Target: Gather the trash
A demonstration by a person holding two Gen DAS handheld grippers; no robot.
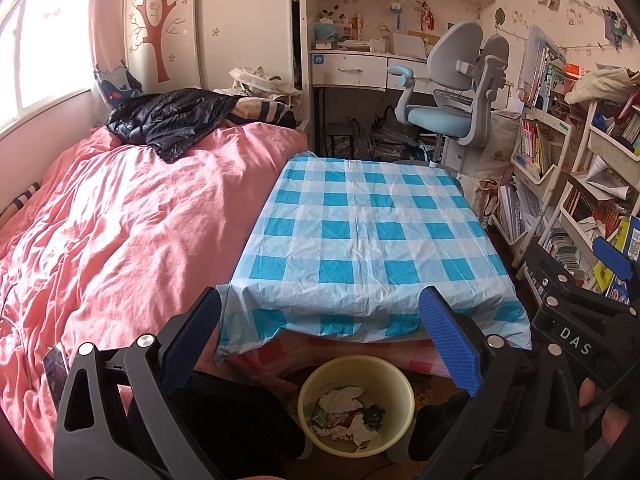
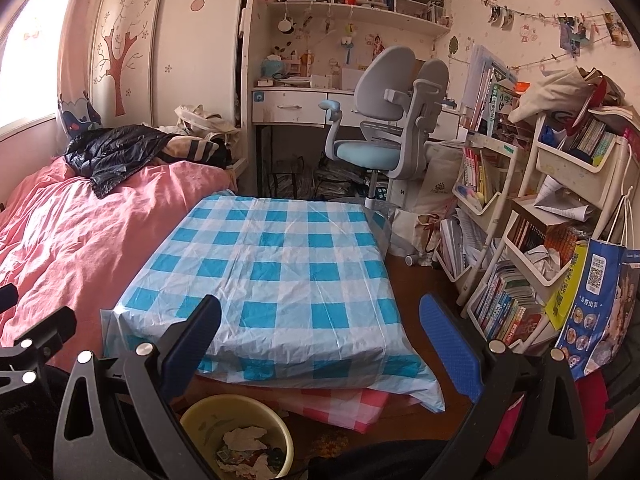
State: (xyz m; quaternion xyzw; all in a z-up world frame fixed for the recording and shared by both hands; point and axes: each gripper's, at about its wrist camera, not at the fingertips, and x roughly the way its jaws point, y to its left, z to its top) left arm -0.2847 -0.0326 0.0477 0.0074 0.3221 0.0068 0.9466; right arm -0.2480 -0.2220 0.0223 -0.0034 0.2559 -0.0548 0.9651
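Observation:
A yellow trash bin (image 1: 356, 376) stands on the floor in front of the table, holding crumpled paper and wrappers (image 1: 348, 412). It also shows in the right wrist view (image 2: 236, 412) at the lower left. The low table (image 1: 372, 236) wears a blue-and-white checked cloth, and I see no trash on it (image 2: 280, 272). My left gripper (image 1: 320, 332) is open and empty, above the bin at the table's near edge. My right gripper (image 2: 320, 332) is open and empty, over the table's near right corner. It shows at the right edge of the left wrist view (image 1: 576, 312).
A bed with a pink duvet (image 1: 120, 232) lies left of the table, a black jacket (image 1: 172, 120) at its far end. A blue-grey desk chair (image 1: 452, 92) and a desk stand behind. Crowded book racks (image 2: 532, 248) and a blue paper bag (image 2: 600, 312) line the right side.

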